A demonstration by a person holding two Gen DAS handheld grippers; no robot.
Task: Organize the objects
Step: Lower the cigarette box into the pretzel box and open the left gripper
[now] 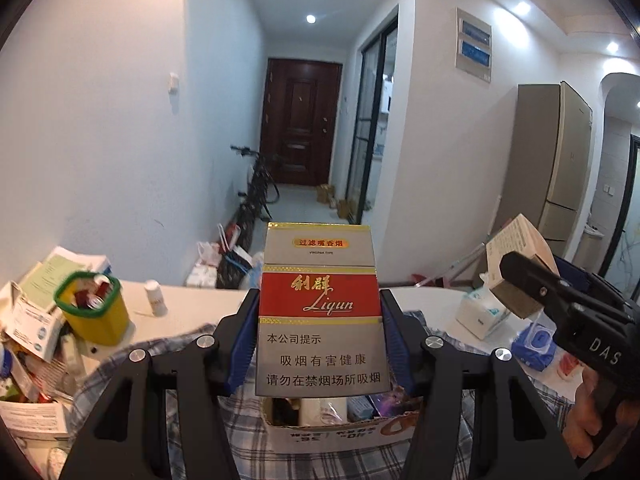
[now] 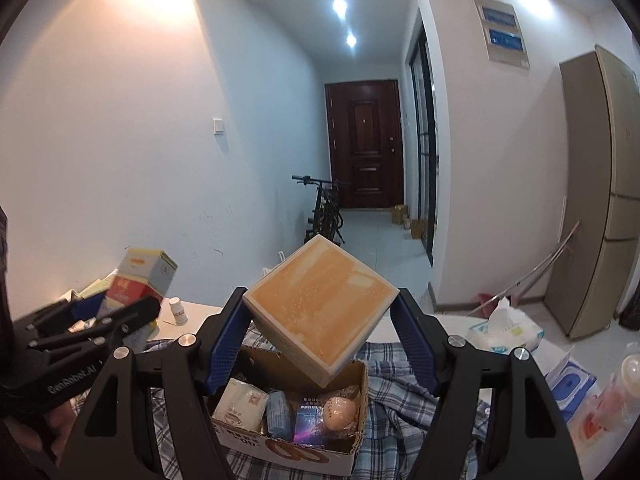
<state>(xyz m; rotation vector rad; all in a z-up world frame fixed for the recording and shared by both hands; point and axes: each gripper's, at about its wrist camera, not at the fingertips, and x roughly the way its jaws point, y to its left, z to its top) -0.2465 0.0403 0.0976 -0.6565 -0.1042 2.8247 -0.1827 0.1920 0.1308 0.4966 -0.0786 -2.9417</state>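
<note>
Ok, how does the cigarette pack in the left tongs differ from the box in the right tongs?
The cigarette pack is red and grey with printed text; the box shows a plain orange face with a pale edge. The pack is gripped by its flat sides and stands straight between the left tongs; the box sits turned corner-down in the right tongs. Both are held above the cardboard box.

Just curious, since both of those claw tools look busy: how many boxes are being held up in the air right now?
2. A red and grey cigarette pack sits upright in the left gripper. A tan box, tilted on a corner, is in the right gripper. Both hang above the cardboard tray.
</note>
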